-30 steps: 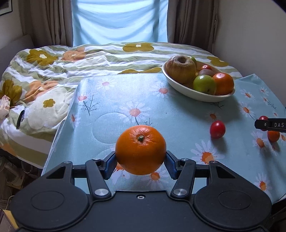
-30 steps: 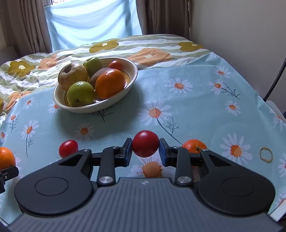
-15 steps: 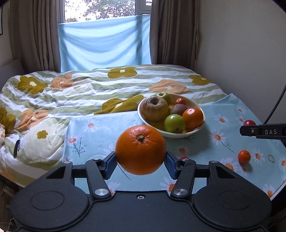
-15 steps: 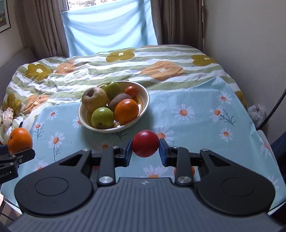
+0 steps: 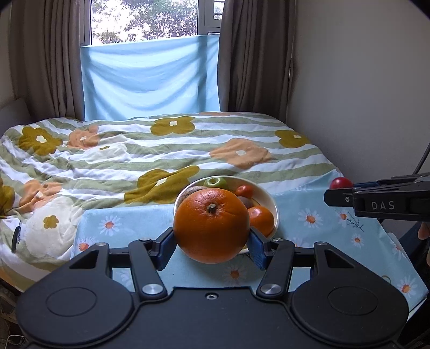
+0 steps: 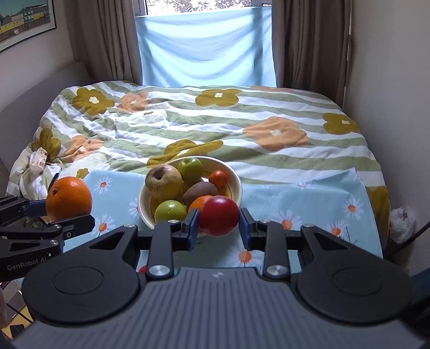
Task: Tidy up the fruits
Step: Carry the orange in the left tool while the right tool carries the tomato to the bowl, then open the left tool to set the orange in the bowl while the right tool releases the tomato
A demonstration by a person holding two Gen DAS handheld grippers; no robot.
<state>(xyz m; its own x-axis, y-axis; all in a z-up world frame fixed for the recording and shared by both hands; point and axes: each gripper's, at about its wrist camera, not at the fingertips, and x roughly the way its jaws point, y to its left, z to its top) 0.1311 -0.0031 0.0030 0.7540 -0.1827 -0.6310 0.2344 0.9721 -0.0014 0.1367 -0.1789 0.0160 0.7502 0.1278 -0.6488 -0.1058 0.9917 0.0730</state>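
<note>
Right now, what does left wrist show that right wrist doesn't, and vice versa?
Left wrist only: the window glass with trees outside, and the left gripper head-on, clamped on the large orange.

Right wrist only: a framed picture on the wall, a brown kiwi in the bowl, and the right gripper head-on, gripping the red fruit.

Both: the bowl of fruit, the daisy tablecloth, the floral bedspread, the blue curtain.

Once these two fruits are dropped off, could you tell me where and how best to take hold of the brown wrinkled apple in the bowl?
Grip the brown apple across its widest middle, from above. It sits highest in the bowl with its dimpled top tilted up; the green apple behind and kiwi beside it crowd its flanks.
</note>
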